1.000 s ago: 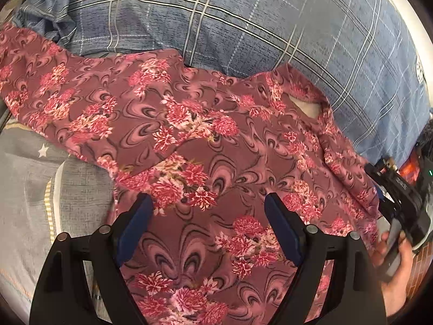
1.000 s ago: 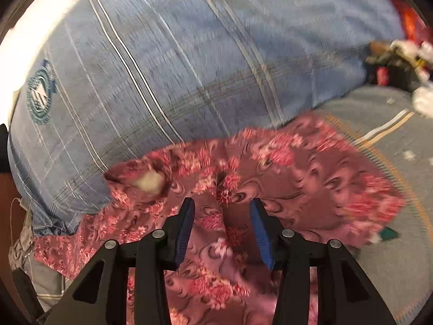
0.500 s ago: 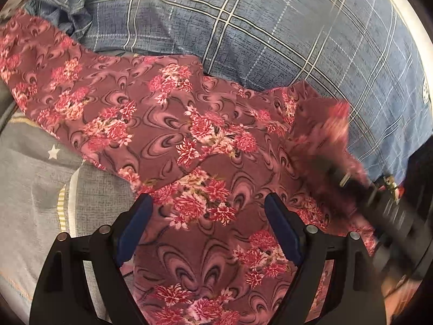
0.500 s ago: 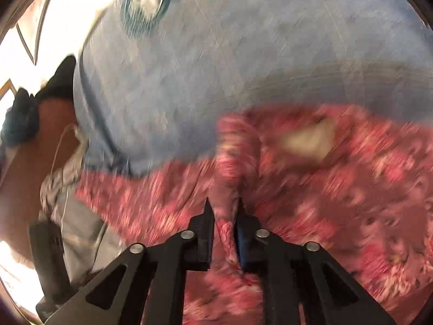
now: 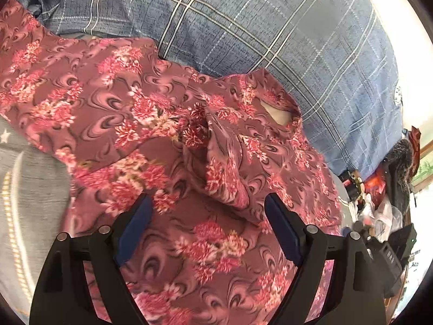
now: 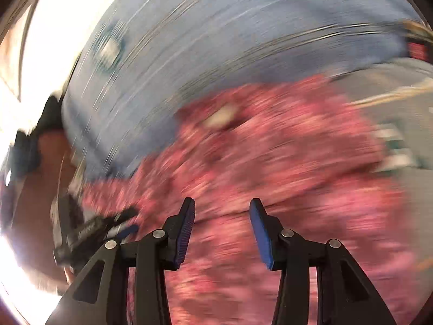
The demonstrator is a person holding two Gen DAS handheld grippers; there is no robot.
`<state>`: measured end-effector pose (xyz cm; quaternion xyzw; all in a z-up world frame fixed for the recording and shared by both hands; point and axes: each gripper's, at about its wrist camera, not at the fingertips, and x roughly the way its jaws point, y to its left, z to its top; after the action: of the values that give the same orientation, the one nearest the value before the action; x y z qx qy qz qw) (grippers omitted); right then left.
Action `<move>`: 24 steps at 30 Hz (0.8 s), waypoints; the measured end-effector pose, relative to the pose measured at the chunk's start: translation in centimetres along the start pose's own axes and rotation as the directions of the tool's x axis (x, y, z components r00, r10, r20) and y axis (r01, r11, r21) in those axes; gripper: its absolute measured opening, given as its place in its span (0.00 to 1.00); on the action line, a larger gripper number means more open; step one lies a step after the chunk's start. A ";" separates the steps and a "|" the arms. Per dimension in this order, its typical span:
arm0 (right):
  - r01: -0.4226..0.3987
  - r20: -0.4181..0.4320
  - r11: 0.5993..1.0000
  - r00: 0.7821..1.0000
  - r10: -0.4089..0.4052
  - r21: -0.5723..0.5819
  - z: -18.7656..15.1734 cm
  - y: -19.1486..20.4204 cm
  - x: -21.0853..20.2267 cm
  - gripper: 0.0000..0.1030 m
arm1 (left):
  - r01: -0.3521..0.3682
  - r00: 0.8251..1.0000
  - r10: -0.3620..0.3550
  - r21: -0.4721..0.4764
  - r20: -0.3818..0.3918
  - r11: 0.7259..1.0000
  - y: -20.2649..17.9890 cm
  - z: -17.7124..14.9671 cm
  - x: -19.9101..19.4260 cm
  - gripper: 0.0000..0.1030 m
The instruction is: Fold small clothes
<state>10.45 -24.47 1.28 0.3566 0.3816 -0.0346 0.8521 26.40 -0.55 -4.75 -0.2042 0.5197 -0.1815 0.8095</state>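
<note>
A maroon shirt with pink flowers [image 5: 108,113] lies spread on the bed, its neck opening [image 5: 278,113] at the upper right. One sleeve [image 5: 224,168] lies folded inward across the chest. My left gripper [image 5: 208,200] hovers open over the shirt's lower body, with nothing between its fingers. In the right wrist view everything is smeared by motion. My right gripper [image 6: 222,205] is over the shirt [image 6: 270,162], and its jaws are opening with no cloth between them. The left gripper [image 6: 92,227] shows as a dark shape at the lower left of that view.
A blue plaid quilt [image 5: 243,27] bulges behind the shirt, touching its far edge. Grey bedsheet [image 5: 27,189] with a yellow stripe lies to the left. Clutter of bags and dark items [image 5: 379,189] sits off the bed at the right.
The right gripper shut on the shirt's right sleeve, carried it across the chest and let it go; the sleeve now lies folded inward. The left gripper only tilted slightly.
</note>
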 end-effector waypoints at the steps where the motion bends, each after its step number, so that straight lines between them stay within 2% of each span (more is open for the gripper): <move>1: 0.036 0.035 0.998 0.999 -0.038 0.053 0.7 -1.8 -0.8 0.44 | -0.007 1.000 0.007 -0.010 0.020 1.000 -0.1 0.1 0.2 0.83; 3: 0.070 0.096 0.984 0.992 -0.087 0.164 2.1 -5.1 -2.0 0.44 | -0.038 0.998 0.039 -0.023 0.045 0.999 -0.6 0.4 0.4 0.81; 4: 0.067 0.117 0.974 0.989 -0.093 0.215 2.6 -6.6 -2.2 0.44 | -0.052 0.998 0.054 -0.031 0.041 0.998 -0.9 0.8 0.6 0.74; 5: 0.053 0.127 0.962 0.988 -0.090 0.267 3.0 -8.0 -2.0 0.44 | -0.053 0.998 0.055 -0.033 0.038 0.998 -1.2 1.2 0.7 0.49; 6: 0.050 0.122 0.957 0.989 -0.088 0.285 3.3 -8.7 -1.7 0.44 | -0.058 0.998 0.058 -0.024 0.024 0.998 -1.7 1.7 0.9 0.33; 7: 0.041 0.112 0.953 0.991 -0.078 0.300 3.6 -9.3 -0.8 0.44 | -0.064 0.998 0.064 -0.009 0.002 0.998 -2.2 2.3 1.1 0.11; 8: 0.030 0.094 0.955 0.994 -0.060 0.297 3.8 -9.4 0.0 0.44 | -0.069 0.998 0.069 0.004 -0.009 0.998 -2.7 3.0 0.9 0.08; 10: 0.002 0.044 0.959 0.999 -0.015 0.284 4.4 -9.5 1.6 0.41 | -0.076 0.997 0.076 0.012 0.028 0.997 -3.2 3.8 -0.3 0.08; 11: -0.019 0.017 0.968 1.000 0.015 0.250 4.6 -8.8 2.4 0.35 | -0.081 0.995 0.080 0.021 0.051 0.996 -3.3 4.0 -1.0 0.08; 12: -0.020 0.026 0.980 1.000 0.015 0.197 4.6 -7.9 2.3 0.06 | -0.088 0.994 0.085 0.029 0.070 0.996 -3.3 4.1 -1.5 0.08; 13: -0.013 0.098 0.993 0.995 0.001 0.116 4.7 -6.7 1.3 0.07 | -0.102 0.992 0.099 0.035 0.082 0.994 -3.0 4.2 -1.8 0.08; 15: -0.021 0.201 0.998 0.980 0.010 0.052 4.2 -5.9 -0.3 0.07 | -0.165 0.985 0.162 0.046 0.057 0.985 -2.2 3.9 -0.7 0.11; 16: 0.016 0.201 0.999 0.979 -0.024 0.045 4.1 -6.1 -0.2 0.07 | -0.205 0.979 0.204 0.052 0.024 0.977 -1.8 3.6 0.4 0.11; 17: 0.093 0.140 0.995 0.985 -0.098 0.045 4.1 -6.7 1.1 0.07 | -0.269 0.962 0.271 0.062 -0.027 0.961 -1.1 3.3 1.8 0.11; 18: 0.154 0.025 0.987 0.987 -0.156 0.054 4.0 -7.6 3.0 0.07 | -0.260 0.965 0.263 0.072 -0.028 0.963 -0.6 3.0 2.1 0.12; 19: 0.129 0.015 0.989 0.991 -0.131 0.069 3.7 -8.3 3.1 0.08 | -0.249 0.968 0.250 0.084 0.002 0.965 -0.5 2.9 1.4 0.12; 21: 0.094 0.063 0.990 0.993 -0.101 0.103 3.9 -8.6 1.2 0.15 | -0.255 0.966 0.257 0.075 -0.013 0.964 -0.2 3.0 -0.2 0.13; 22: 0.061 0.107 0.991 0.992 -0.074 0.122 3.9 -8.7 0.0 0.15 | -0.213 0.977 0.213 0.042 -0.003 0.976 0.1 3.2 -1.3 0.13; 24: -0.014 0.169 0.991 0.986 -0.009 0.133 4.0 -8.4 -1.8 0.16 | -0.157 0.987 0.157 -0.018 0.016 0.987 0.4 3.5 -2.8 0.25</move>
<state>8.85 -33.66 -0.57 0.4092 0.3042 -0.0892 0.8556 28.55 1.71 -1.45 -0.1710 0.5287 -0.1109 0.8239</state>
